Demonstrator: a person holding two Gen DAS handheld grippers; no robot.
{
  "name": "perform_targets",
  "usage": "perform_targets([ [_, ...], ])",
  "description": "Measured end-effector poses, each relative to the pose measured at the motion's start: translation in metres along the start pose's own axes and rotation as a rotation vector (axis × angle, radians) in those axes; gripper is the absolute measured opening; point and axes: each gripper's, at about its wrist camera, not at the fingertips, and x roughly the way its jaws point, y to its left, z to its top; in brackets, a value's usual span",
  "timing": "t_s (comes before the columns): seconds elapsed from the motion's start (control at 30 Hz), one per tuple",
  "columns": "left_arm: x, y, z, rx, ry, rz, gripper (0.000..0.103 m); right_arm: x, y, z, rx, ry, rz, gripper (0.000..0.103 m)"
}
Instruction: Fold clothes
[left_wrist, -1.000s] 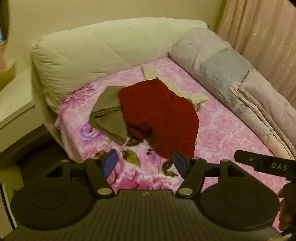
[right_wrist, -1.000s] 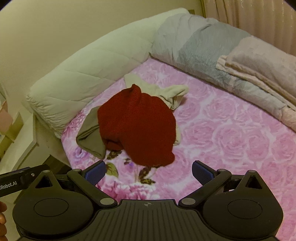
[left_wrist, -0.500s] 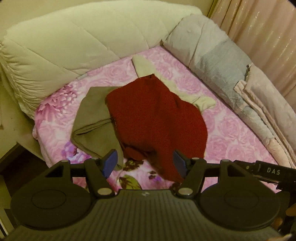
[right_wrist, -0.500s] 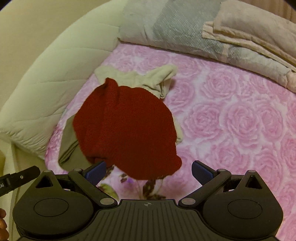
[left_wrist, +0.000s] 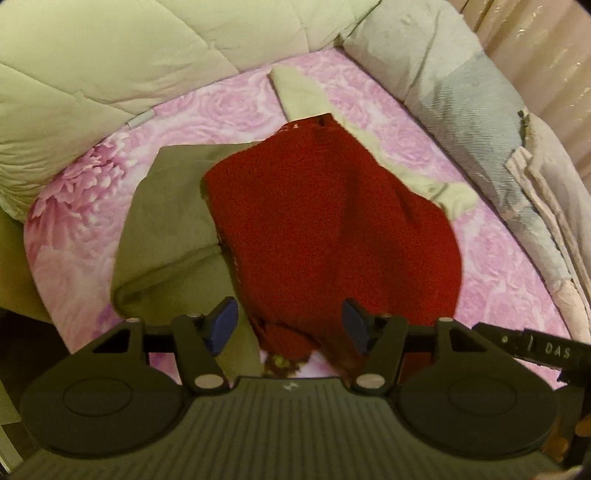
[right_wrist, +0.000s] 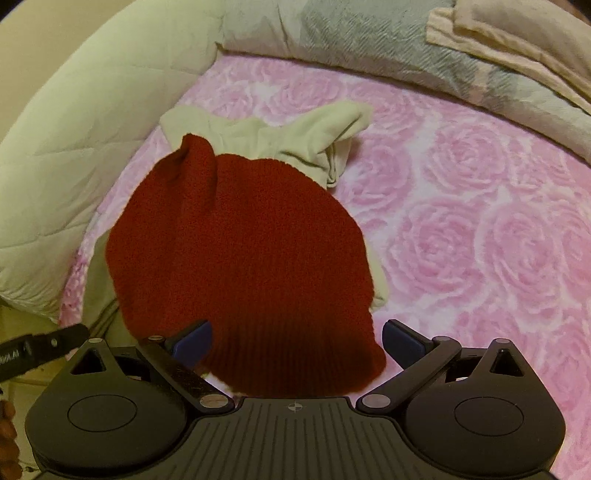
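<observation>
On rose-print sheet (right_wrist: 461, 229), nubby red knit (right_wrist: 240, 258).

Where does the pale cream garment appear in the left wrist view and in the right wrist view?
Left wrist: the cream garment lies above centre, behind the red sweater.
Right wrist: the cream garment lies upper centre, behind the sweater.
Shared landmark: the red sweater.

Pink rose-print bedsheet (right_wrist: 480, 229) spread across a bed. Pale quilted comforter (left_wrist: 110, 66) bunched along the edge from 9 to 12 o'clock; grey blanket (left_wrist: 461, 85) and folded beige blanket (right_wrist: 517, 48) heaped toward 1 to 3 o'clock, pinkish curtain (left_wrist: 546, 48) behind.
</observation>
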Motion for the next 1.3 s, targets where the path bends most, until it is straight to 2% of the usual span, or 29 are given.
perform_targets([
  [0.4,0.088,0.034,0.028,-0.114,0.086,-0.03,0.057,0.07,0.004,0.022,0.083,0.032,0.102,0.091],
  [0.43,0.094,0.035,0.028,-0.124,0.089,-0.043,0.057,0.075,0.006,0.023,0.078,0.039,0.102,0.083],
  [0.47,0.1,0.035,0.029,-0.126,0.1,-0.045,0.047,0.081,0.008,0.024,0.073,0.046,0.102,0.069],
  [0.5,0.105,0.033,0.029,-0.123,0.112,-0.044,0.032,0.084,0.011,0.025,0.058,0.053,0.095,0.057],
  [0.53,0.104,0.031,0.03,-0.107,0.112,-0.049,0.024,0.084,0.013,0.025,0.042,0.055,0.09,0.045],
  [0.57,0.102,0.028,0.031,-0.088,0.109,-0.056,0.009,0.083,0.014,0.025,0.035,0.055,0.095,0.038],
  [0.63,0.099,0.022,0.033,-0.05,0.104,-0.07,0.008,0.077,0.014,0.025,0.022,0.05,0.104,0.027],
  [0.77,0.061,0.018,0.042,-0.025,0.046,-0.135,0.006,0.048,0.005,0.027,0.048,0.006,0.147,0.021],
  [0.97,-0.026,-0.001,0.061,0.042,-0.109,-0.224,0.006,-0.016,-0.005,0.034,0.084,-0.103,0.227,0.017],
  [1.2,-0.13,-0.058,0.062,0.164,-0.307,-0.351,0.005,-0.119,-0.041,0.031,0.195,-0.263,0.356,0.016],
  [1.3,-0.176,-0.092,0.049,0.237,-0.394,-0.411,0.005,-0.174,-0.075,0.03,0.243,-0.353,0.39,0.016],
])
